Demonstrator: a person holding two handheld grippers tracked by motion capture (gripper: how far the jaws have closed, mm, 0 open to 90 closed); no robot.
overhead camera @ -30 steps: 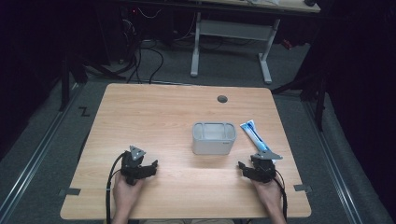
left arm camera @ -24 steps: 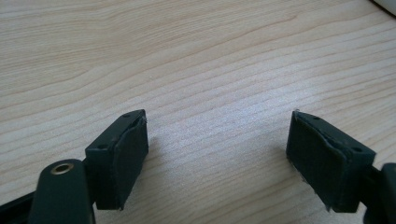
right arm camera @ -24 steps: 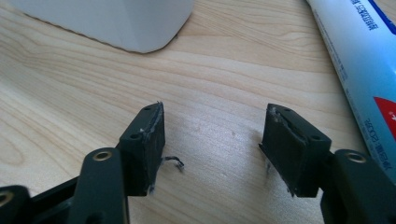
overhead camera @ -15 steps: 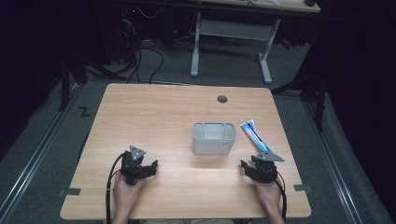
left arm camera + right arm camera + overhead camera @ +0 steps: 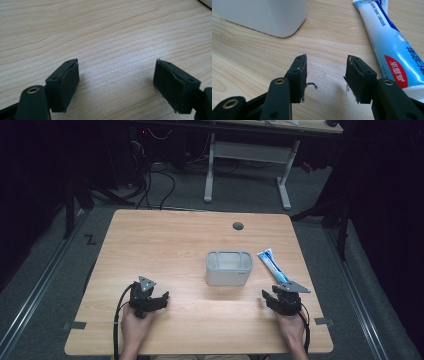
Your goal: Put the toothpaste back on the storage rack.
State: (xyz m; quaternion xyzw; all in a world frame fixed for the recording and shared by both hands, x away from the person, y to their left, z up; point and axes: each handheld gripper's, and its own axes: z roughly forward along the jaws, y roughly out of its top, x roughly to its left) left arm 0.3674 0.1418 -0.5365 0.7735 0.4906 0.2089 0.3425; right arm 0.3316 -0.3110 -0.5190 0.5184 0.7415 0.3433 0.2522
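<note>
A white rectangular bin (image 5: 229,267) stands near the middle of the wooden table (image 5: 165,245). A blue and white toothpaste tube (image 5: 273,265) lies flat to its right. My right gripper (image 5: 270,298) rests on the table below the tube; its jaws have just been closing and stand partly apart with nothing between them. In the right gripper view that gripper (image 5: 325,75) has the bin's corner (image 5: 262,15) ahead on the left and the tube (image 5: 390,42) ahead on the right. My left gripper (image 5: 159,301) sits at the front left, open and empty, over bare wood in the left gripper view (image 5: 116,82).
A round cable hole (image 5: 238,226) lies near the table's far edge. Beyond the table stand a white desk frame (image 5: 250,165) and cables on a dark floor. Metal rails run along both sides of the table.
The right gripper's jaws have narrowed. Both hands stay where they were, and the bin and tube have not moved.
</note>
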